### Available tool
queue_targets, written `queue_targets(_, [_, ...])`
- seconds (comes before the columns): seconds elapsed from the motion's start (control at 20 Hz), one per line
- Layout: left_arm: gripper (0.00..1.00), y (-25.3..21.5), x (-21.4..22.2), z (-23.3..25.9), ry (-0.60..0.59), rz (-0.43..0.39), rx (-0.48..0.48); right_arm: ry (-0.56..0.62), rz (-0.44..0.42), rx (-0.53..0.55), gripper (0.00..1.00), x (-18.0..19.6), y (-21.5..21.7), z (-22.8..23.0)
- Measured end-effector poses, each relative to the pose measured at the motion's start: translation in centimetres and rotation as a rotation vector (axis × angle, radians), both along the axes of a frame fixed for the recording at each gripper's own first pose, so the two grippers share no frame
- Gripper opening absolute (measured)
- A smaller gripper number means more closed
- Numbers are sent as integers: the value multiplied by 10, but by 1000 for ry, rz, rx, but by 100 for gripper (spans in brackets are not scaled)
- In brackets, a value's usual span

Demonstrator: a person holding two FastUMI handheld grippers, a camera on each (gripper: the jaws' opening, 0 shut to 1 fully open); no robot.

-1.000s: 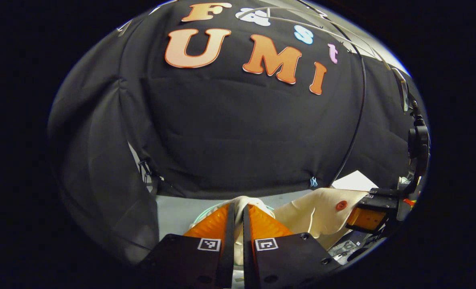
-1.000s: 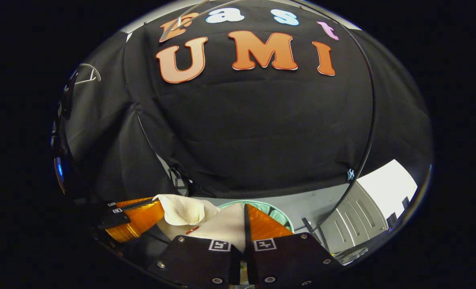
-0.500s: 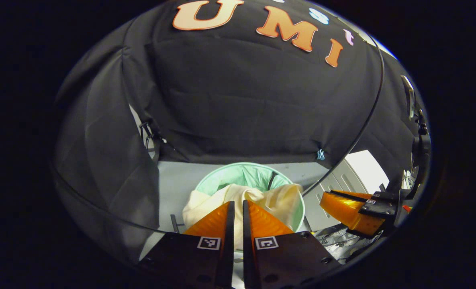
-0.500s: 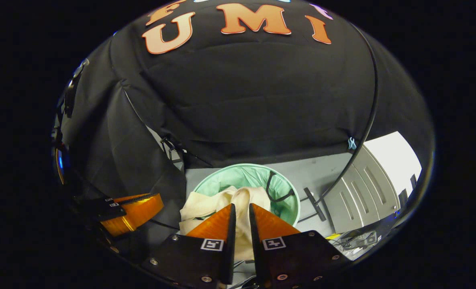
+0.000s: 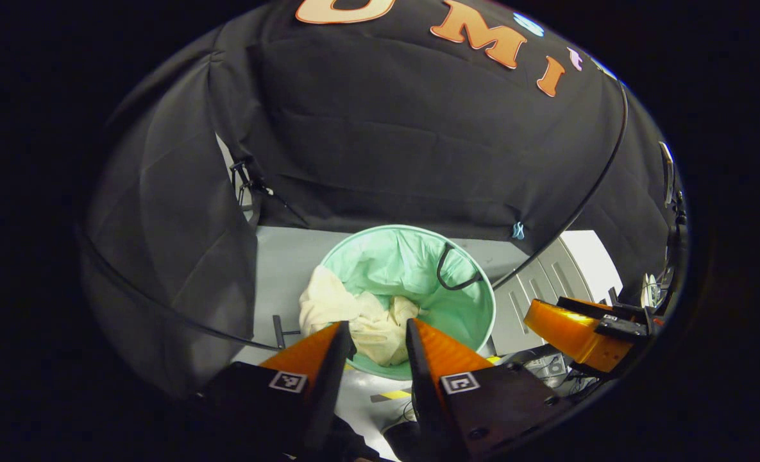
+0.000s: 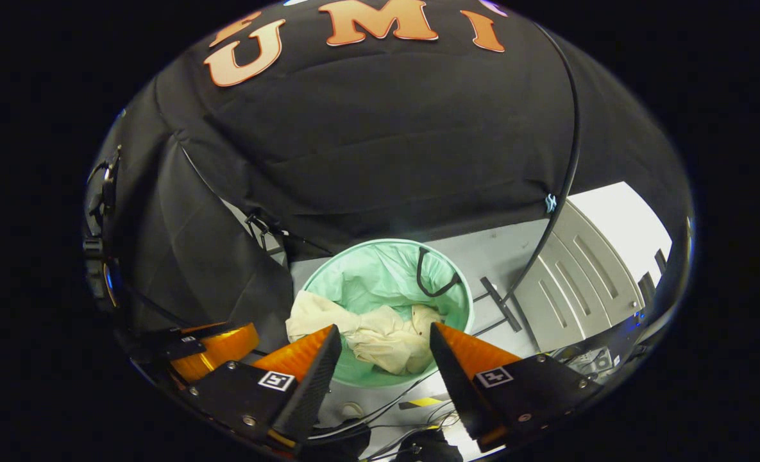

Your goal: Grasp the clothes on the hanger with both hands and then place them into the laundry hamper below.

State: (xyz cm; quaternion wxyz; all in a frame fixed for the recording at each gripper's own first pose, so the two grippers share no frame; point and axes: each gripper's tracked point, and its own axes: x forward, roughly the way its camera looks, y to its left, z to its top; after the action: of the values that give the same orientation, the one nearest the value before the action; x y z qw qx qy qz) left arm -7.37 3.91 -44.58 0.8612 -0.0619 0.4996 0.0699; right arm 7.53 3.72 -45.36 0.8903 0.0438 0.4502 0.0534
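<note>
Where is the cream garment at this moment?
The cream garment lies inside the green hamper, one corner draped over its left rim in both views, below the open fingers of both grippers.

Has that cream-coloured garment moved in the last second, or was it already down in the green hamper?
Yes. The cream garment dropped from between the shut jaws into the green hamper, one edge draped over its rim. Both grippers are open now.
</note>
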Motion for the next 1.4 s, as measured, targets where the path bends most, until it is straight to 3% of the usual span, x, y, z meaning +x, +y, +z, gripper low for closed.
queue_targets(0.15, [94,0,-10,0,12,17,-4,-15,-3,-13,93,-9,-8,7])
queue_targets(0.2, [98,0,-12,4,10,11,3,-24,-4,-18,93,-9,-10,14])
queue_targets(0.25, [95,0,-12,9,-6,5,20,-31,-10,-17,94,-10,-10,22])
queue_targets(0.35, [100,-2,-8,31,-53,-19,42,-71,-22,1,94,-14,-10,49])
queue_targets(0.9, [99,-16,45,218,-459,-65,68,-425,-84,-44,94,-16,-53,241])
queue_targets(1.15, [98,-20,65,295,-611,-33,9,-601,-106,-52,94,-12,-65,336])
queue_targets(1.4, [97,-28,79,360,-744,-60,9,-741,-119,-63,94,-22,-72,415])
